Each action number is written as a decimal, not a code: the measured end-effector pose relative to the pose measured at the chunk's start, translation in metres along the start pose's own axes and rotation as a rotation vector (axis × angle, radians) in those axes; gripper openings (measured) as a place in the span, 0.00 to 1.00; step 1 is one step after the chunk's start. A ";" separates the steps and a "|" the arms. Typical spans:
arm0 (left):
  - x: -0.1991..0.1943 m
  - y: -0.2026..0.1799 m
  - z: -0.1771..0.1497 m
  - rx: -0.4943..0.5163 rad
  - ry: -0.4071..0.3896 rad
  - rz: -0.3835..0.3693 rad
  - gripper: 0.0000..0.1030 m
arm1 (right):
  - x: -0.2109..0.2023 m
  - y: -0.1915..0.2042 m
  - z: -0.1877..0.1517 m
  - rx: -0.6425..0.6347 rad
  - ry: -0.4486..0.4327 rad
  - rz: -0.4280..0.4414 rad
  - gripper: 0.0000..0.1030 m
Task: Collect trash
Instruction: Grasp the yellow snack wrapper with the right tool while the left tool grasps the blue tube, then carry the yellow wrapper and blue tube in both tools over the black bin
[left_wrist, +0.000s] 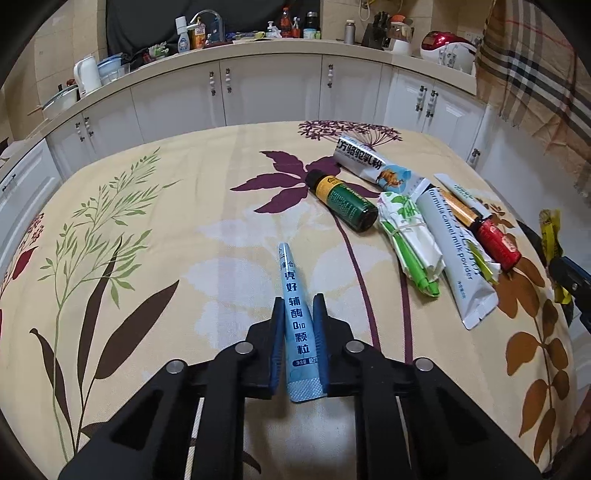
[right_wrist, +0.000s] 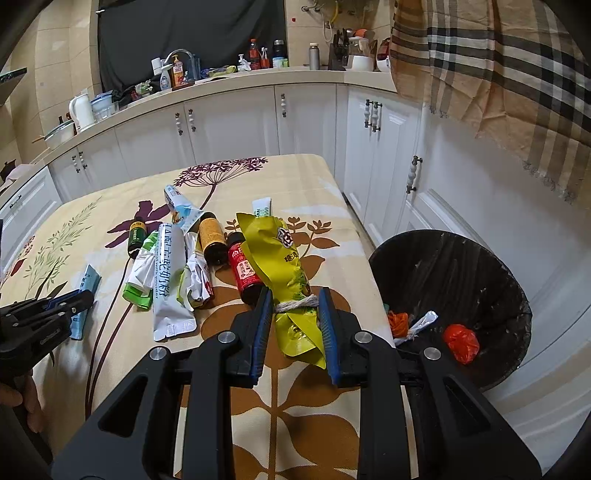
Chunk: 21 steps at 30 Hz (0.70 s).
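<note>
Left hand-held gripper (left_wrist: 298, 302) is being clamped on a blue sachet (left_wrist: 295, 314); only the right view is showing the right hand-held gripper (right_wrist: 293, 295) gripping a yellow wrapper (right_wrist: 284, 266) beside the bin (right_wrist: 461, 258).

Both wrist views overlook the littered table (left_wrist: 155, 236) closely

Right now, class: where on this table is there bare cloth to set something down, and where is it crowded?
Free: the tablecloth left of the blue sachet and the green bottle. Crowded: the packets from the green bottle to the red bottle, toward the bin.
</note>
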<state>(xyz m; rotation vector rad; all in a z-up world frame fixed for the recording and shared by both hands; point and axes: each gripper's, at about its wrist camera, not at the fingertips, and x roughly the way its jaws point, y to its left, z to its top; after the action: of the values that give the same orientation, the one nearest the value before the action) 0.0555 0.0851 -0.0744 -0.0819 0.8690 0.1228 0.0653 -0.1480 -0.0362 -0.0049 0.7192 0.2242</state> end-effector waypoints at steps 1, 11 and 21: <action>-0.002 0.000 -0.001 0.006 -0.009 -0.002 0.14 | -0.001 0.000 0.000 -0.001 0.000 -0.001 0.24; -0.027 -0.010 0.004 0.042 -0.104 -0.021 0.11 | -0.014 0.000 0.001 0.004 -0.038 -0.014 0.24; -0.042 -0.047 0.025 0.098 -0.203 -0.104 0.11 | -0.028 -0.021 0.013 0.037 -0.102 -0.085 0.24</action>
<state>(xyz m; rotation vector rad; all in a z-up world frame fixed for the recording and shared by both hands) 0.0540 0.0385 -0.0256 -0.0225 0.6653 -0.0090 0.0574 -0.1729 -0.0101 0.0107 0.6196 0.1291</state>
